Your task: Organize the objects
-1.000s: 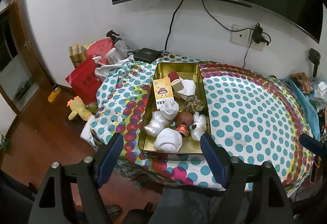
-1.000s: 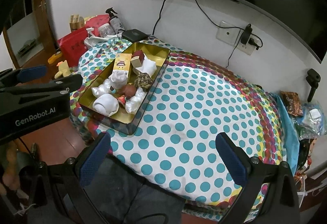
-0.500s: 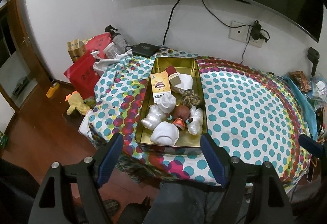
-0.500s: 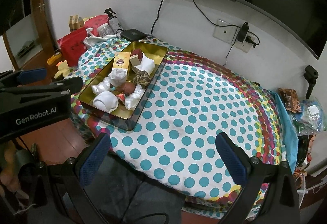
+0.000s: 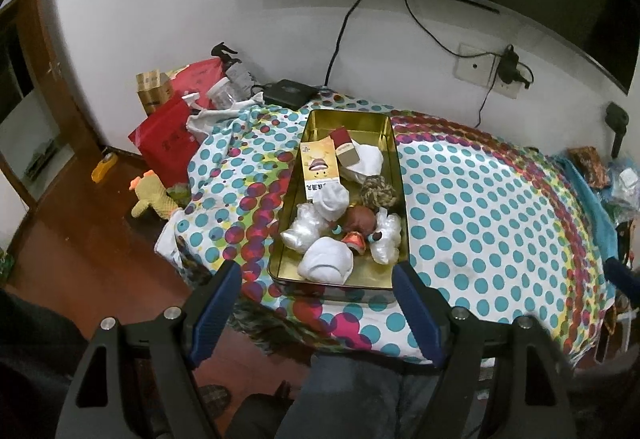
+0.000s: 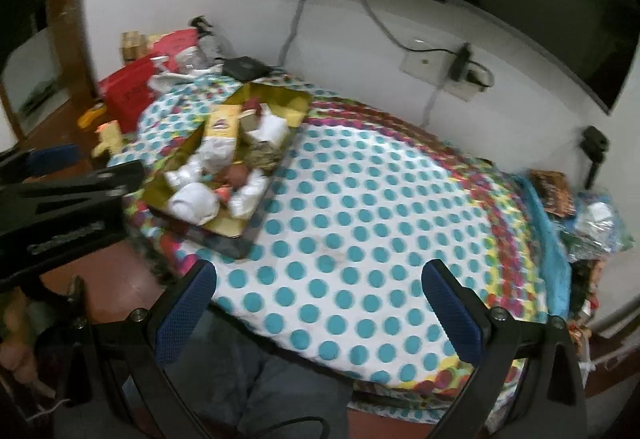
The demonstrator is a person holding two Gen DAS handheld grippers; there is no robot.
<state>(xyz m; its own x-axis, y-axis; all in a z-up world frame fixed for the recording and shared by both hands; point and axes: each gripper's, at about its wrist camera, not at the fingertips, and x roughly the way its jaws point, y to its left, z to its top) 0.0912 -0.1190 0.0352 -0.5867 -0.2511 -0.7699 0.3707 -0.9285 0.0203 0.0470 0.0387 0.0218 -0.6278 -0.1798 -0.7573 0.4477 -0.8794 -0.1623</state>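
At centre frame of the left wrist view, a gold tin tray [image 5: 390,159] sits on the polka-dot tabletop [image 5: 500,223], crowded with white socks [image 5: 326,261], a yellow box [image 5: 320,169] and a brown ball [image 5: 360,219]. Low in frame, the left claw [image 5: 316,313] is released and empty; the right claw [image 6: 316,313] likewise hangs spread over bare cloth.

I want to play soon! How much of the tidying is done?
Nothing looks done yet. The white rolled socks, brown ball, yellow carton and other bits all sit jumbled in the gold metal tin. The spotted tablecloth beside it holds nothing sorted. Nothing is in hand: the left claw and right claw are both open, short of the tin. All the sorting is left.
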